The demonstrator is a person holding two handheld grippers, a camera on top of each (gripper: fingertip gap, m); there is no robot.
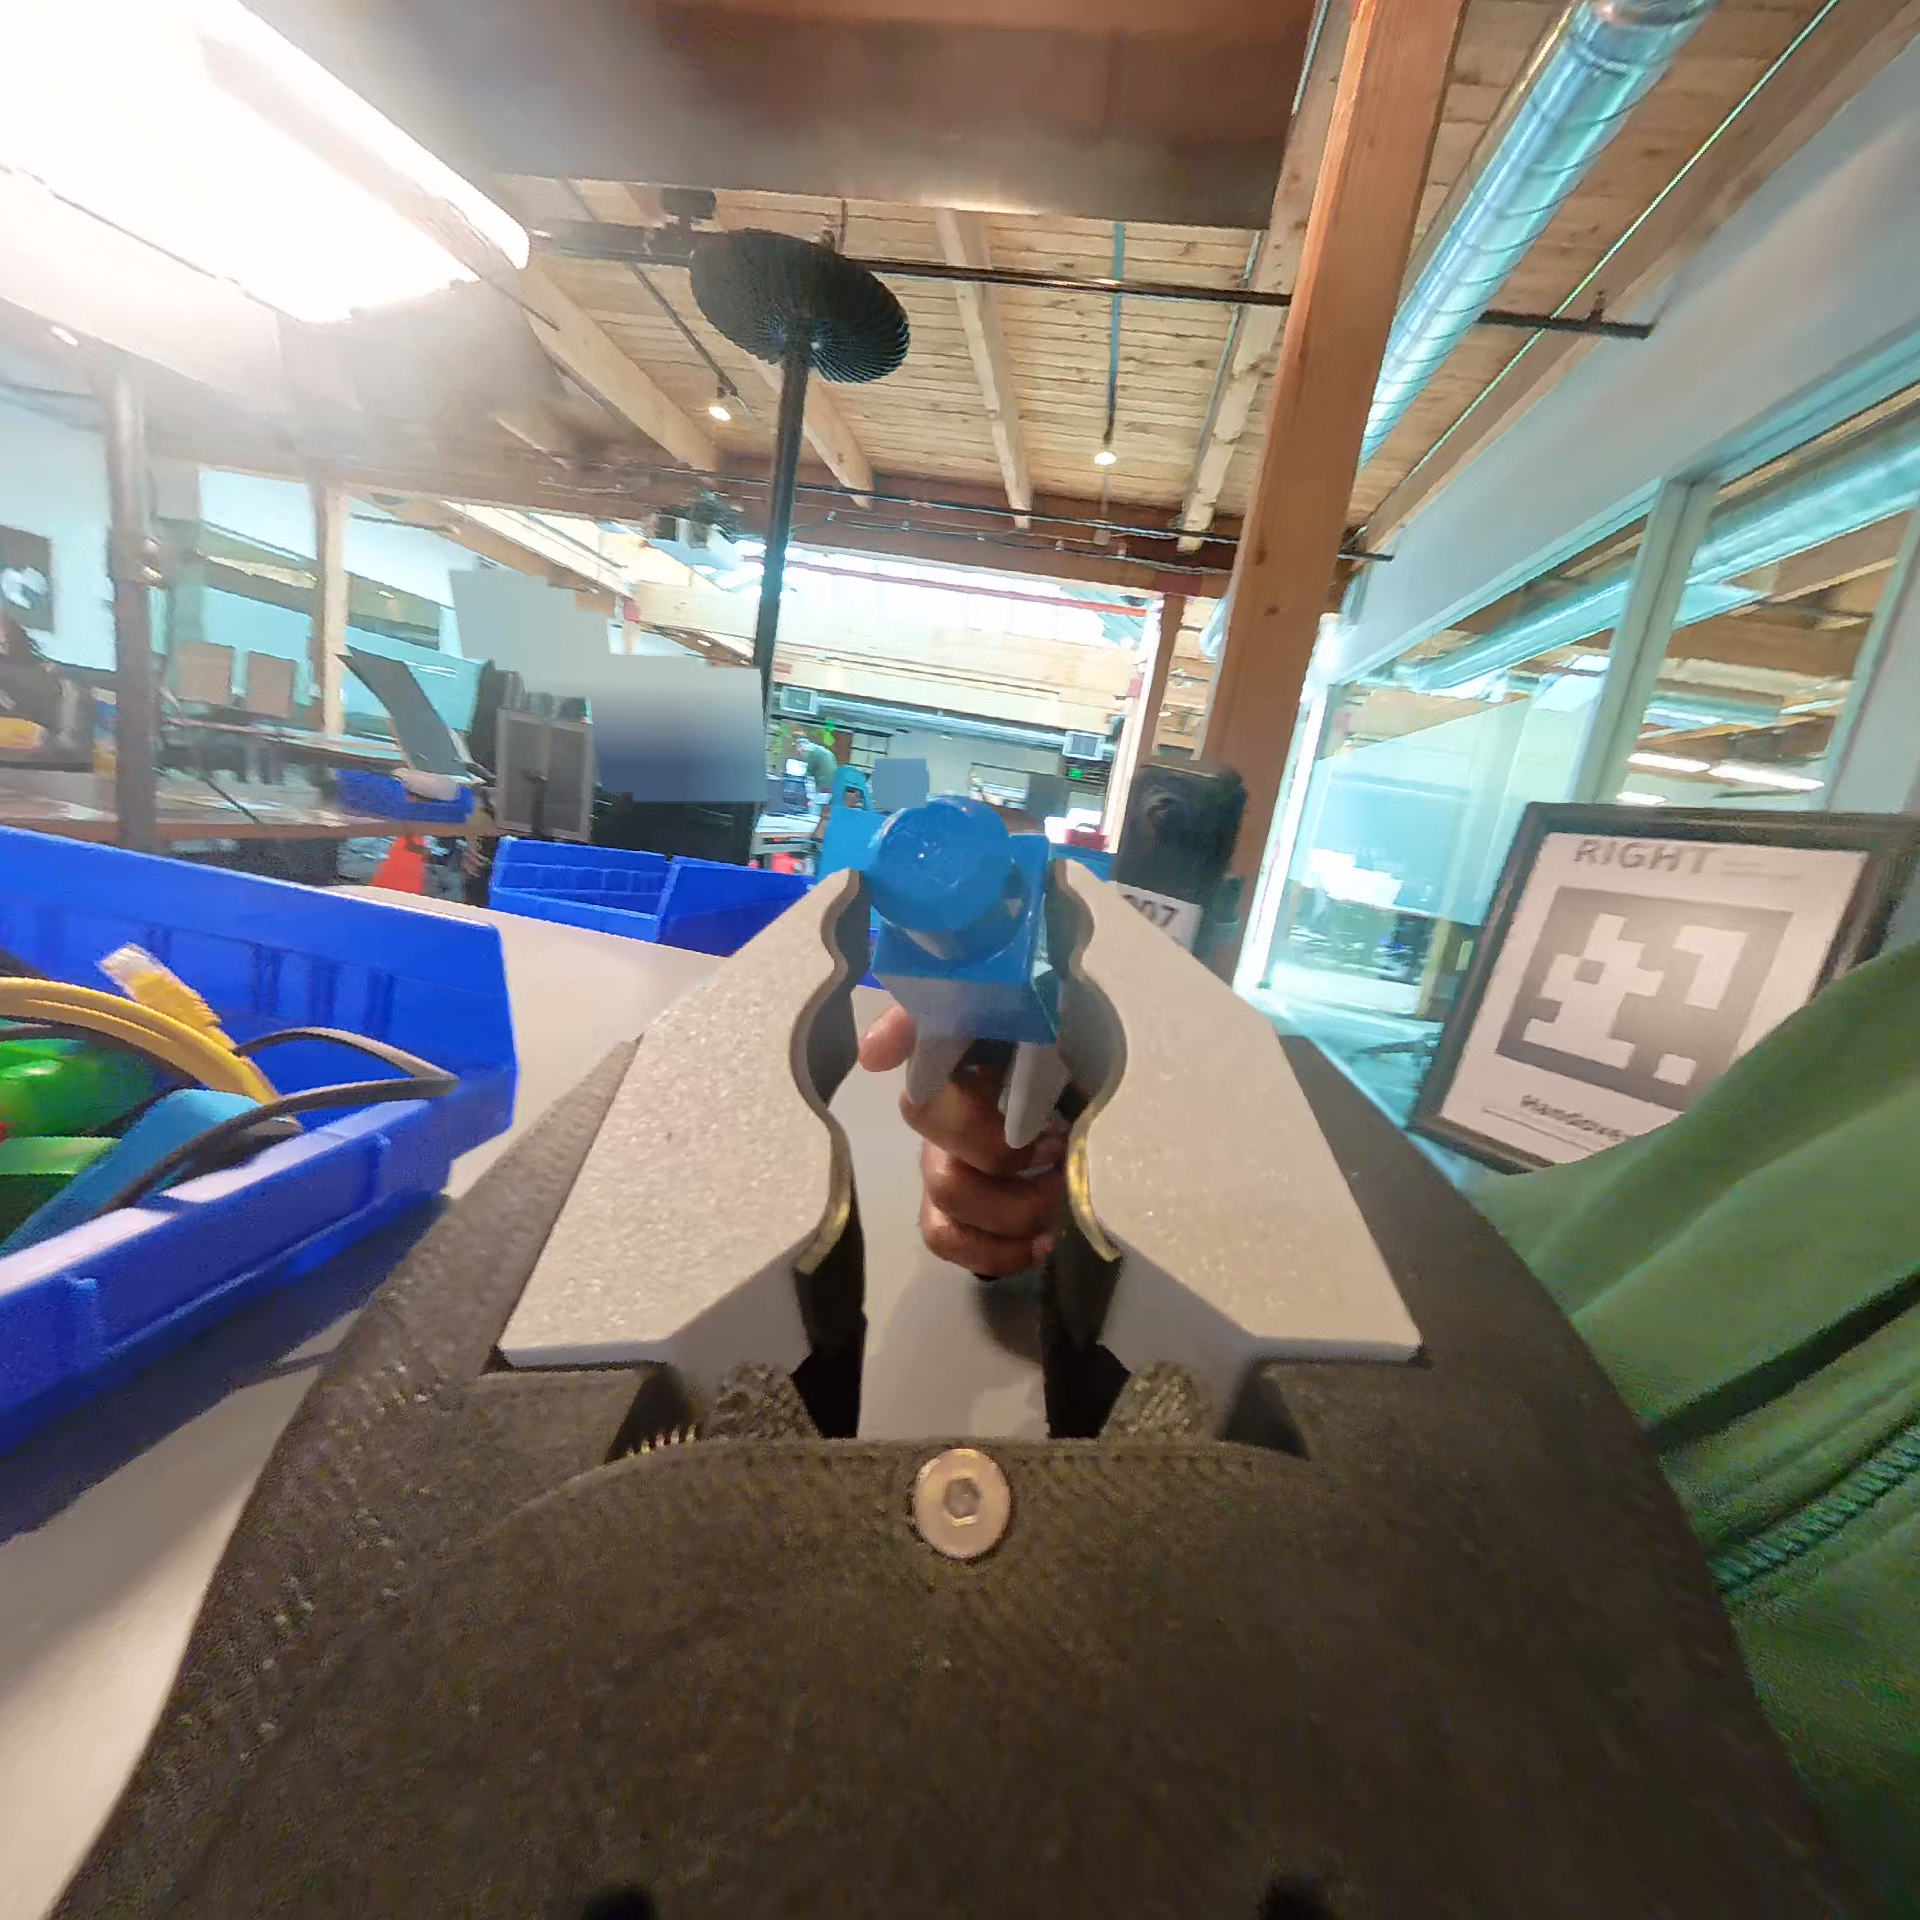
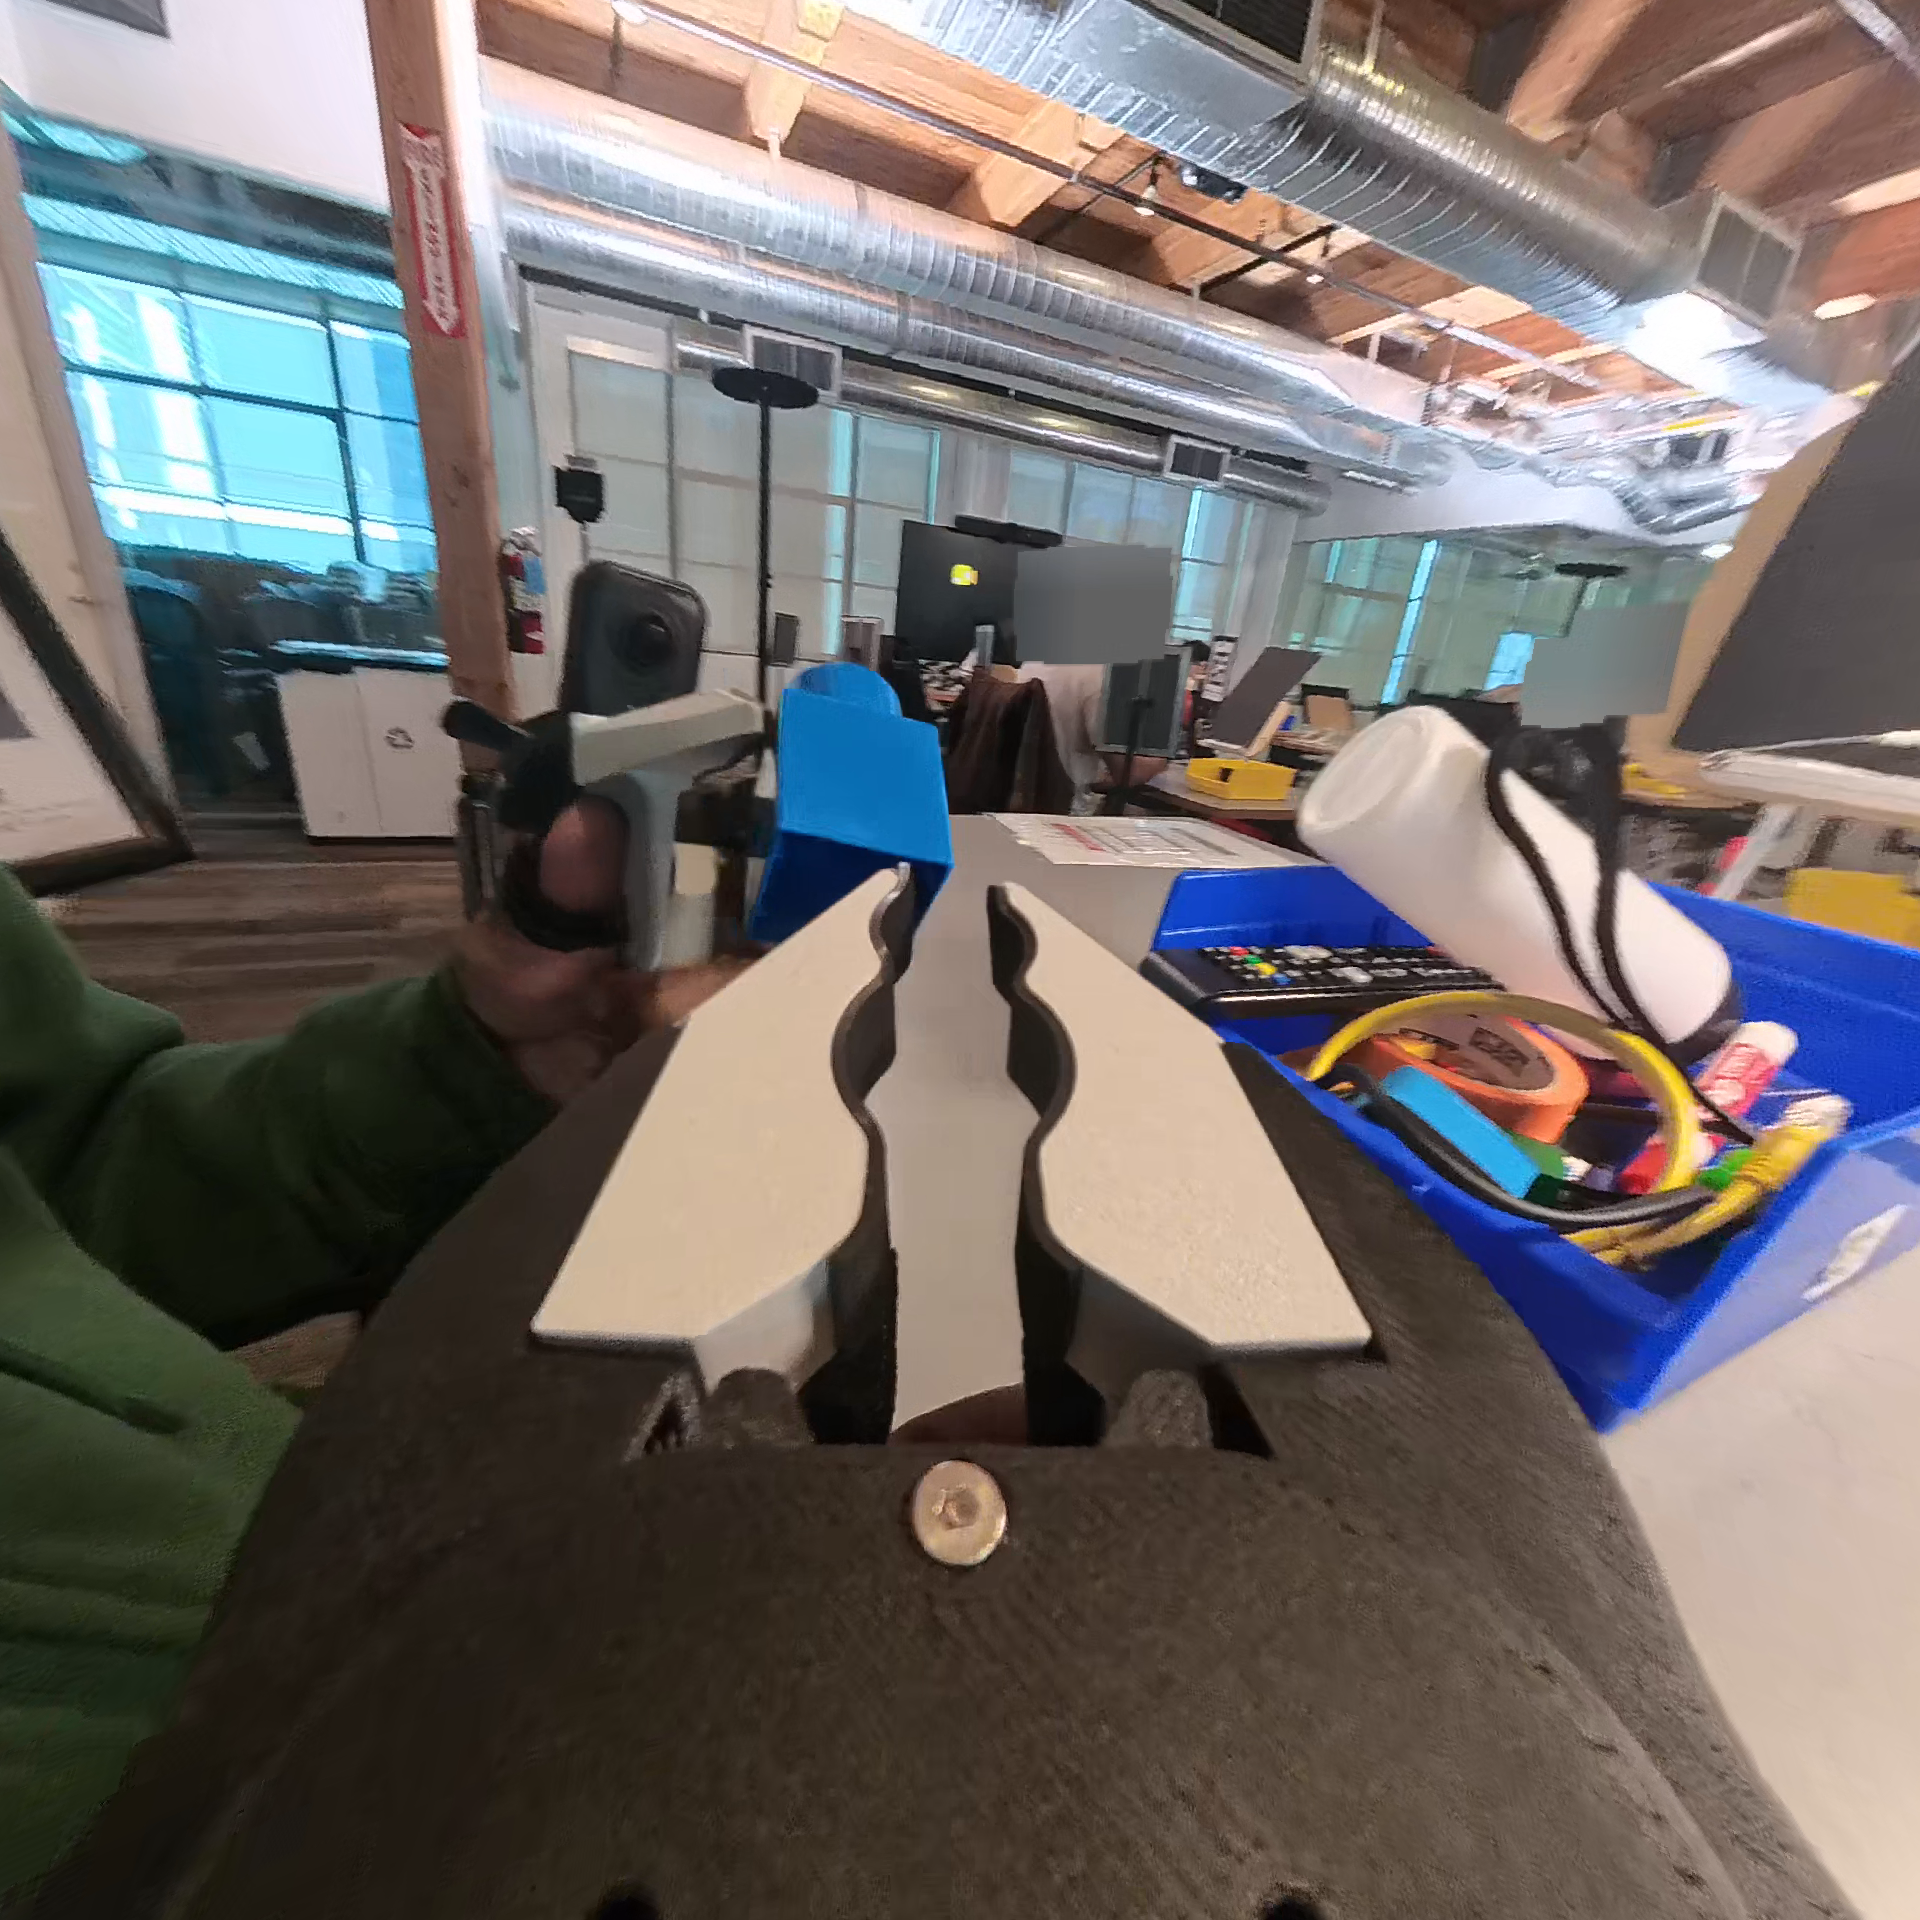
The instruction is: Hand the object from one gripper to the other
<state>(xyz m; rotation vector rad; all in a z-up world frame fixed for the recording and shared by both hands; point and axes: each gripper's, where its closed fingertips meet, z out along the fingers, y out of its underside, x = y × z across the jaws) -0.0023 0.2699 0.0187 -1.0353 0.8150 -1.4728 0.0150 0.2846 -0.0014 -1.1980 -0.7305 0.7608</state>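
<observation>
Hidden, cropped and blurred parts at the handover

In the left wrist view the left gripper (image 1: 951, 914) covers the sides of the blue object (image 1: 951, 925), and the right gripper (image 1: 987, 1070) and the hand (image 1: 977, 1174) show only through the gap between the fingers. The blue bin (image 1: 312, 1091) runs off the left edge. In the right wrist view the right gripper (image 2: 945, 894) hides the object's (image 2: 852, 800) lower corner; the framed sign (image 2: 62, 779) is cropped, and the white roll (image 2: 1507, 873) is smeared.
</observation>
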